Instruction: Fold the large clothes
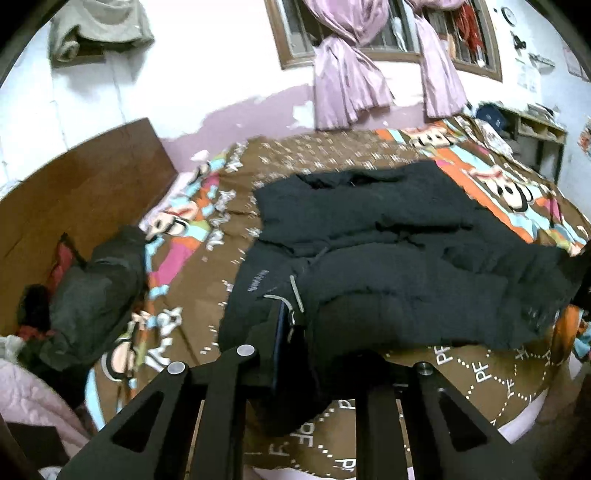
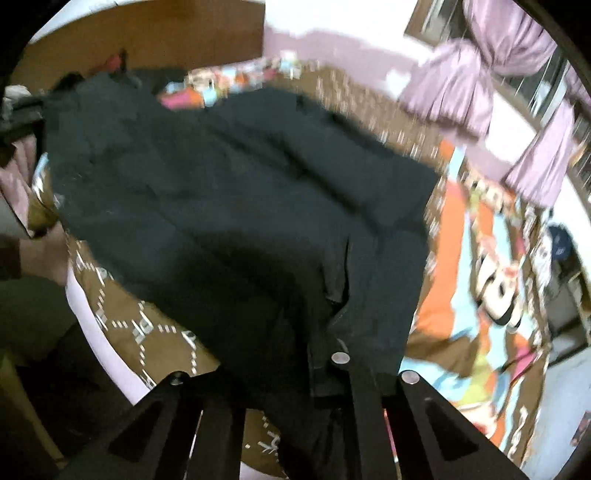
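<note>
- Fingers of the left gripper (image 1: 291,332) pinch a near edge of the black puffer jacket (image 1: 388,251); dark cloth fills the gap between them and droops over the near side of the tool, with a grey zipper strip (image 1: 295,293) just above the fingertips.
- Fingers of the right gripper (image 2: 325,354) are buried in the jacket's (image 2: 240,206) near right hem; cloth lies over and between them, so they appear clamped on it, though the tips themselves are hidden.
- The jacket lies spread across the middle of the bed, its near edge lifted at both grips, its far part flat on the cover; small grey lettering shows on its left panel.
- Under it is the patterned bedspread (image 1: 461,365), brown with dotted white diamonds and letters near the viewer, with bright orange, blue and pink cartoon figures toward the far and right sides.
- At the left of the bed, against the wooden headboard (image 1: 85,184), a heap of dark clothes (image 1: 96,291) sits with a red piece showing behind it.
- On the far wall, pink curtains (image 1: 347,74) are knotted in front of a barred window (image 1: 399,33).
- At the far right stands an open shelf unit (image 1: 535,129); its cubbies hold small things too blurred to name, and a dark blue bag (image 1: 487,114) rests beside it.
- In the right wrist view a person's hand (image 2: 55,254) shows at the left edge, beside the bed's near rim.
</note>
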The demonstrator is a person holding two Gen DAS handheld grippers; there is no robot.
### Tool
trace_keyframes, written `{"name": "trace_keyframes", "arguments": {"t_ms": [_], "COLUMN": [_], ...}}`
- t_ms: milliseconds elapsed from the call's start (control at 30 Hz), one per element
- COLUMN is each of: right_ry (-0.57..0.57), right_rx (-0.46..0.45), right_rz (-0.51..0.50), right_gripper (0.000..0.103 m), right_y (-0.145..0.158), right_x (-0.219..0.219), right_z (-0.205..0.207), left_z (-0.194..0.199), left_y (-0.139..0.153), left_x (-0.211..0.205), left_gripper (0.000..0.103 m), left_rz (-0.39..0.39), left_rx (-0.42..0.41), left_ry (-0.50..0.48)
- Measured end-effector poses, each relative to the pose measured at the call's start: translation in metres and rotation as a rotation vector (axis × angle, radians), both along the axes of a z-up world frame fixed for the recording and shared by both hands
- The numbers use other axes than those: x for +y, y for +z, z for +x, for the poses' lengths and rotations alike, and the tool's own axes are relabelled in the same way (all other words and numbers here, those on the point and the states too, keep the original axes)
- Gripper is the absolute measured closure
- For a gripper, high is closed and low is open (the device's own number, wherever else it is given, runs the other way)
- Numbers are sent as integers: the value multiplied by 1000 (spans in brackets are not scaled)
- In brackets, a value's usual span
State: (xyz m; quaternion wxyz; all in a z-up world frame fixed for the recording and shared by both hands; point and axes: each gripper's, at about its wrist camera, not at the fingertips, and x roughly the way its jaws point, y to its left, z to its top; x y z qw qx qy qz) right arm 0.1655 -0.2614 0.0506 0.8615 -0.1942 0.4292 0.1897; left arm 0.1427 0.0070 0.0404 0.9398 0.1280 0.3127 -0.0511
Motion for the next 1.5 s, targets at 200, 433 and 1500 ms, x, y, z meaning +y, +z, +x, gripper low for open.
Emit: {"name": "trace_keyframes", "arguments": {"t_ms": [200,433,1500], "right_ry": [-46,-44,-206], "right_rx": [-187,-248,-278], "right_rz": [94,171,-64], "right_gripper": [96,97,96], "right_y": [83,130,34], "right_x": [-18,-29,-2], "right_z": [-17,-61,263], "left_z": [-33,-80,264], "left_y": [44,81,19], "left_x": [4,13,-11], "left_gripper": [92,93,93], "left_rz": [-13,-59,29], "left_rx": [-116,-142,-120], "left_ry": [-32,-96,-4]}}
